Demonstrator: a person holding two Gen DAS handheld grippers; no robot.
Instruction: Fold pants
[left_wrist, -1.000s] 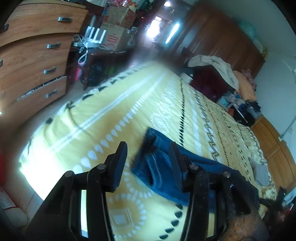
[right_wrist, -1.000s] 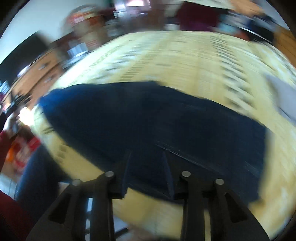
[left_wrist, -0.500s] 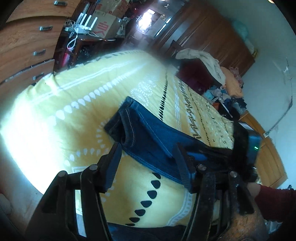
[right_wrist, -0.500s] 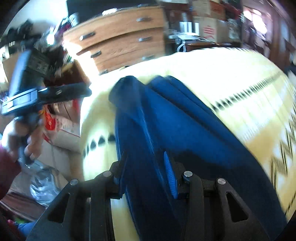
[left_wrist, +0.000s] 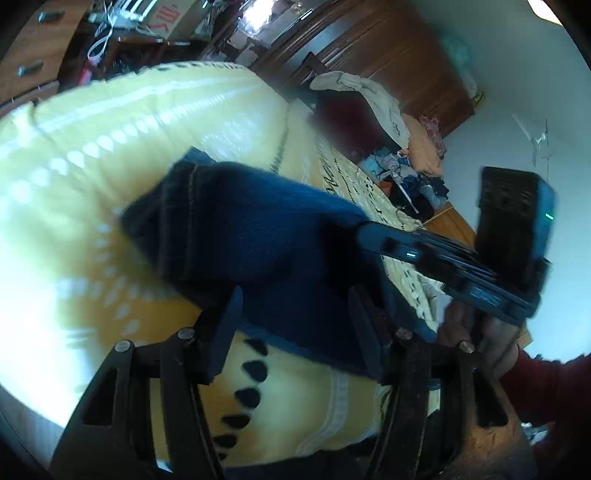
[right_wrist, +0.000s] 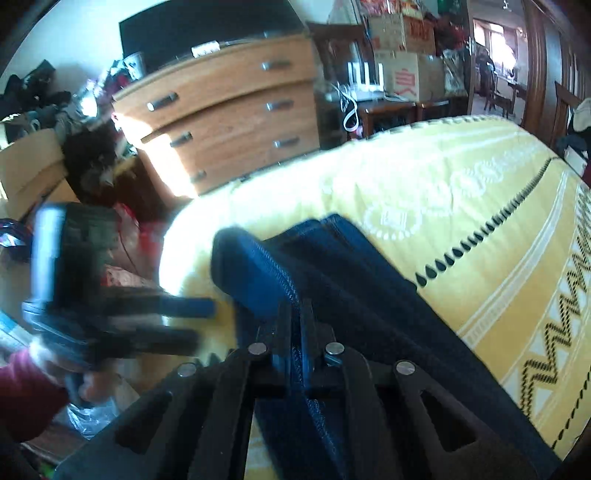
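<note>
Dark blue jeans (left_wrist: 258, 229) lie folded lengthwise on the yellow patterned bed cover (left_wrist: 110, 166). My left gripper (left_wrist: 295, 325) hovers open over their near edge, with the denim showing between its fingers and untouched by the pads. In the right wrist view the same jeans (right_wrist: 369, 295) run off to the right. My right gripper (right_wrist: 295, 317) is shut on a raised stitched fold of them. That right gripper (left_wrist: 364, 230) also shows in the left wrist view, biting the cloth's far side. Blurred at the left is the left gripper (right_wrist: 201, 324), beside the jeans' end.
A wooden dresser (right_wrist: 229, 122) and cardboard boxes (right_wrist: 402, 74) stand past the bed's end. A dark wardrobe (left_wrist: 388, 55) and a heap of clothes (left_wrist: 406, 173) line the far side. A hand in a red sleeve (left_wrist: 495, 339) grips the right tool. The bed edge is close below.
The right gripper swung fast across the bed to the jeans' end and closed on a fold. The left gripper dipped toward the jeans and its jaws spread a little wider.
</note>
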